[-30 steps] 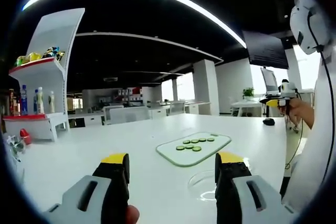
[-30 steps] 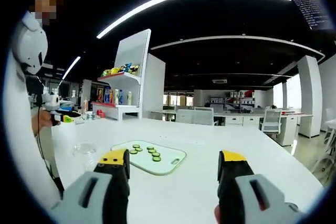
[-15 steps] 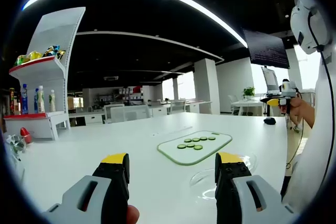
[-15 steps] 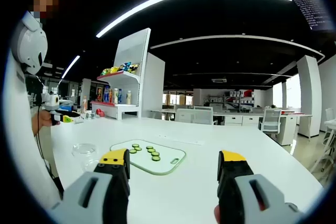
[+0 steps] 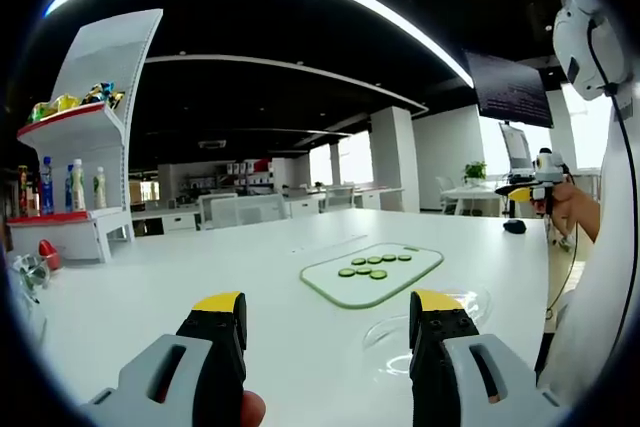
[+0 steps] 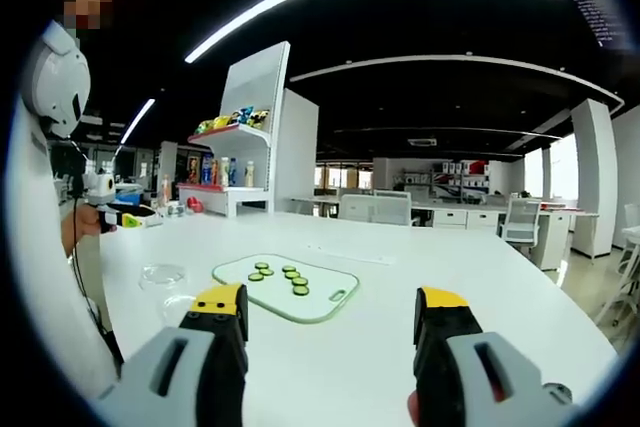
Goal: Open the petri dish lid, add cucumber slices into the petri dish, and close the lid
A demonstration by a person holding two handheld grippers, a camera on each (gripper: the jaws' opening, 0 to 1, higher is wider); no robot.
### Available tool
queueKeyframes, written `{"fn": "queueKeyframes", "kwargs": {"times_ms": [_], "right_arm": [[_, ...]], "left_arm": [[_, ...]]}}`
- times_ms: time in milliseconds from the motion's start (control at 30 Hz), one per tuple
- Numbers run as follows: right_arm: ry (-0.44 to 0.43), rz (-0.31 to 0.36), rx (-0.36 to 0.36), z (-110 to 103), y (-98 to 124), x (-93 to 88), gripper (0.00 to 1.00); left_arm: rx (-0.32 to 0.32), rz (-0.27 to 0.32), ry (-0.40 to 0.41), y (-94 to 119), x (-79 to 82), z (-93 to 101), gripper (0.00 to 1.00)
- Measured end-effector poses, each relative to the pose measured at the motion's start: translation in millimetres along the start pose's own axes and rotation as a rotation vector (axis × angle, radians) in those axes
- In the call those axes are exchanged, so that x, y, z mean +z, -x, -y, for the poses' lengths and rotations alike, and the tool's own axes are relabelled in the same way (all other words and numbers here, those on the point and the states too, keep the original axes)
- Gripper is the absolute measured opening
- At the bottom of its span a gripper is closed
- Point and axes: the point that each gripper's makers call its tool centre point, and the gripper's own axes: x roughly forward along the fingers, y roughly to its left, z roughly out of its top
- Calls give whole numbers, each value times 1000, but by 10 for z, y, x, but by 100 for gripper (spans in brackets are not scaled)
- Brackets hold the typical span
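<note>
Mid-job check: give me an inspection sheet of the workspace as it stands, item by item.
Surface: white table, large and mostly bare.
Job's things: cutting board lying flat with cucumber slices on it; clear petri dish on the table beside the board, apart from it, lid state cannot be told.
Clutter: small dark object on the table's far side in the left gripper view.
Grippers: left gripper open, holding nothing; right gripper open, holding nothing; both above the table, short of the board.
Cables: black cable running down the person's white clothing.
Surroundings: white shelf unit with bottles and packets; office desks and chairs behind; wall screen.
</note>
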Motion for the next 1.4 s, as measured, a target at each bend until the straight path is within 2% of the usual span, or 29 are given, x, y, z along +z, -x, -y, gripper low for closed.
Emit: {"fn": "queueKeyframes", "kwargs": {"times_ms": [200, 400, 633, 1033, 1400], "right_arm": [[32, -14, -13, 33, -57, 77, 63], [9, -63, -24, 67, -145, 105, 61], [-23, -82, -42, 52, -301, 204, 60], [63, -177, 16, -247, -658, 251, 60], [45, -202, 70, -556, -992, 233, 59]], "left_arm": [[1, 1, 2, 5, -8, 2, 66], [-3, -2, 3, 1, -24, -7, 66], [-13, -3, 7, -3, -47, 12, 66], [-27, -11, -2, 21, -45, 23, 66], [-31, -30, -5, 73, -77, 24, 66]]}}
